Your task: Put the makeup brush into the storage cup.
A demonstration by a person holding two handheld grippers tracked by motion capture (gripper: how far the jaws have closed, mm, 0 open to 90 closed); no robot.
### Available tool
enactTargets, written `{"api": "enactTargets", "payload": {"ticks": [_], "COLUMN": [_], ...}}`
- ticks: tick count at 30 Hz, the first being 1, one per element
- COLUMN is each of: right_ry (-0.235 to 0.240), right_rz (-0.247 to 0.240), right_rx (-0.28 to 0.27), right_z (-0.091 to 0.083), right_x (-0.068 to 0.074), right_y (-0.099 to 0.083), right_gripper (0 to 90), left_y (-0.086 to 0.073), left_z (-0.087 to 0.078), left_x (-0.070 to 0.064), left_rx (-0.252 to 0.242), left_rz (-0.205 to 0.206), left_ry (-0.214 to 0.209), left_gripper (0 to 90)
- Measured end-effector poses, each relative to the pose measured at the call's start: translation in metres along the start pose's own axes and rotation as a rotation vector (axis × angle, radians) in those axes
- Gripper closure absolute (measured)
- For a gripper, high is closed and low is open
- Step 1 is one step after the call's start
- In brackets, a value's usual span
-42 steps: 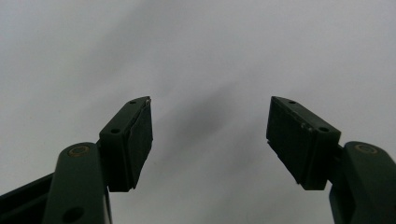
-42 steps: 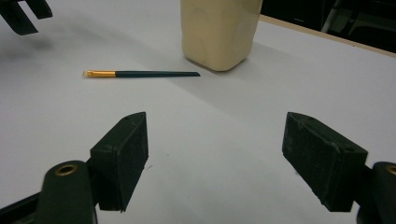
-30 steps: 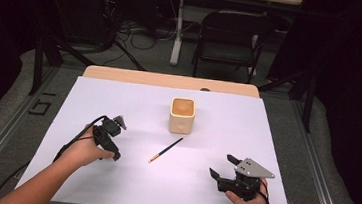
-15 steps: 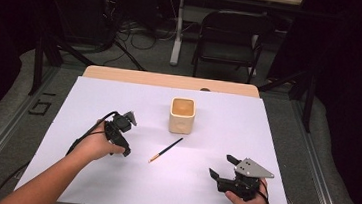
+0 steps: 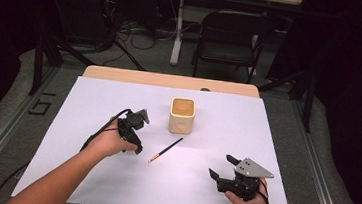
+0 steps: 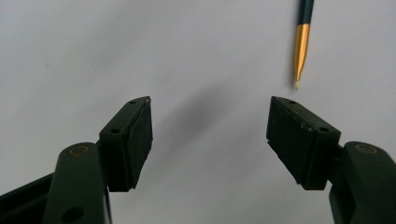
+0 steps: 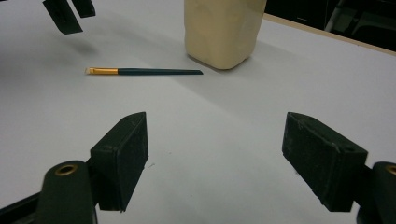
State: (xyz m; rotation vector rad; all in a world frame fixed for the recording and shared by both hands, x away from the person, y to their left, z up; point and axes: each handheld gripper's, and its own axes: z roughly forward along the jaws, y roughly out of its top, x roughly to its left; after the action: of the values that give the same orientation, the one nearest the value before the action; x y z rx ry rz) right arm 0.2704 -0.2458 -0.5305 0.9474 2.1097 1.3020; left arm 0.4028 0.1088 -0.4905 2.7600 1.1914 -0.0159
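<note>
Brush [image 5: 166, 150] lies on the tabletop [image 5: 285, 142] by the cup [image 5: 182, 115], not picked up yet, with left tongs [image 6: 210, 128] released near it and right tongs [image 7: 217, 154] released too.

Brush [image 5: 165, 149] lies on table [image 5: 290, 142] before cup [image 5: 182, 115]

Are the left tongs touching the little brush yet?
Apart. The left gripper view shows the open left tongs with bare white table between them and the brush, whose tip lies beyond the jaws.
</note>
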Motion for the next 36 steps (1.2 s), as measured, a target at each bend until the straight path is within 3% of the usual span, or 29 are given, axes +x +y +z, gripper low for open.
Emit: {"api": "enactTargets", "payload": {"ticks": [14,36], "right_ry": [0.005,0.008], "right_rz": [-0.002,-0.005], "right_rx": [0.003,0.004], "right_z": [0.000,0.002], "right_x": [0.000,0.000], "right_y": [0.000,0.000], "right_gripper": [22.5,22.6], "left_y": [0.028,0.045], "left_z": [0.005,0.010], "left_x": [-0.020,-0.027], "left_rx": [-0.003,0.004], "left_rz": [0.038,0.054], "left_ry": [-0.002,0.017], "left_gripper": [32.1,35.1]}}
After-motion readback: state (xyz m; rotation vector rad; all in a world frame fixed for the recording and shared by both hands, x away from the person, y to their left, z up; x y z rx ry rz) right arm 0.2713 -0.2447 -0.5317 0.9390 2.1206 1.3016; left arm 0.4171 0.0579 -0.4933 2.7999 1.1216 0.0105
